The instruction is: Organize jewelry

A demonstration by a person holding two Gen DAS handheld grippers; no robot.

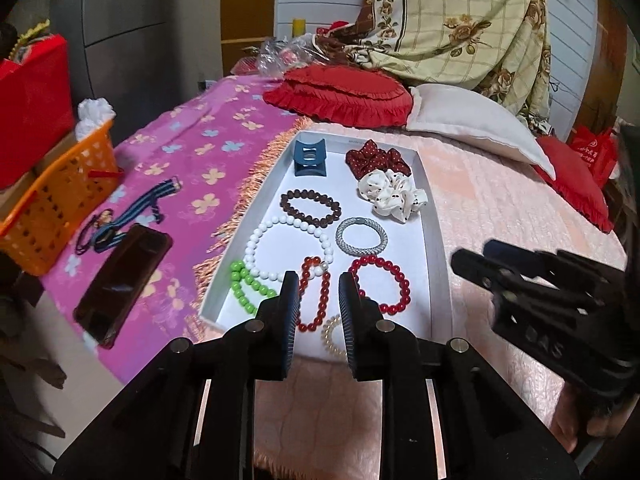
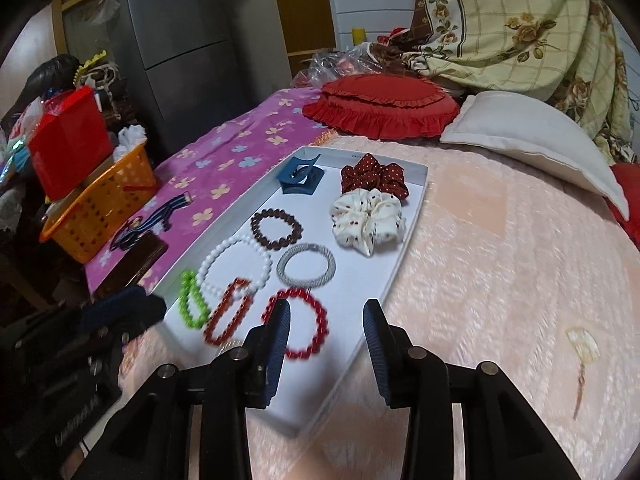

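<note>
Nearly done, I'd say. White tray [image 1: 434, 240] on the bed holds, left to right: green bracelet [image 1: 248, 289], white bead bracelet [image 1: 262, 240], orange-red bracelet [image 1: 324, 300], red bracelet [image 1: 400, 280], scrunchies [image 1: 394, 196] at back. Left tool [image 1: 318, 300] jaws apart, empty. Right tool [image 2: 326, 328] apart, empty. Possible straggler: small pale piece [image 2: 582, 346] on the bedspread, right of tray.

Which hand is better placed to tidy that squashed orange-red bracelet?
Probably left: the left gripper hangs open right over the orange-red bracelet; the right gripper frames the red bracelet instead.
</note>
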